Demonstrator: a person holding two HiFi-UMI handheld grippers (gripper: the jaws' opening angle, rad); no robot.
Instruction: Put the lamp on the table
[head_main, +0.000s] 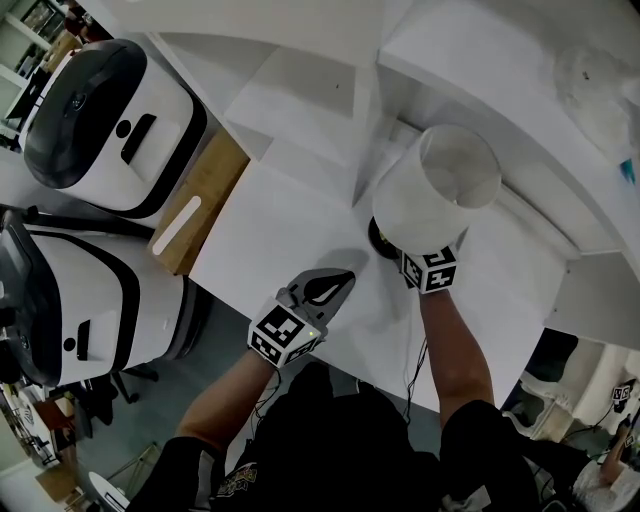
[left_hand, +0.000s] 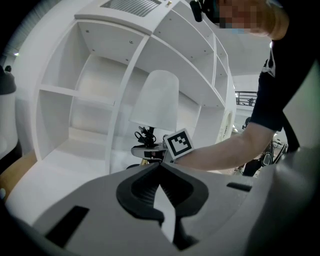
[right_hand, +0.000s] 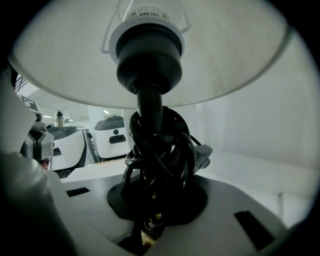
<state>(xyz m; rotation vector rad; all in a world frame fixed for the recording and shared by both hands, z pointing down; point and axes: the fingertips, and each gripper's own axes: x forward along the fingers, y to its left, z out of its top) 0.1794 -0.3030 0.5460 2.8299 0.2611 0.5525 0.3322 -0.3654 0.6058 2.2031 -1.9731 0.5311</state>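
Head view: white shelf unit (head_main: 480, 60) upper right, table (head_main: 290, 230) centre, two white machines (head_main: 110, 120) on the left. I see the lamp (head_main: 437, 190) centre-right at the table's far edge, shade hiding its stem. Only the right gripper view shows the right gripper (right_hand: 152, 220) clamped on the cord-wrapped (right_hand: 160, 145) stem. Left gripper (head_main: 322, 288) closed, empty, lower centre.

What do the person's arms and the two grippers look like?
Both the left gripper and the right gripper have smooth light grey bodies with black inner pads. Each carries a white cube with black square markers. The forearms are bare below short black sleeves.
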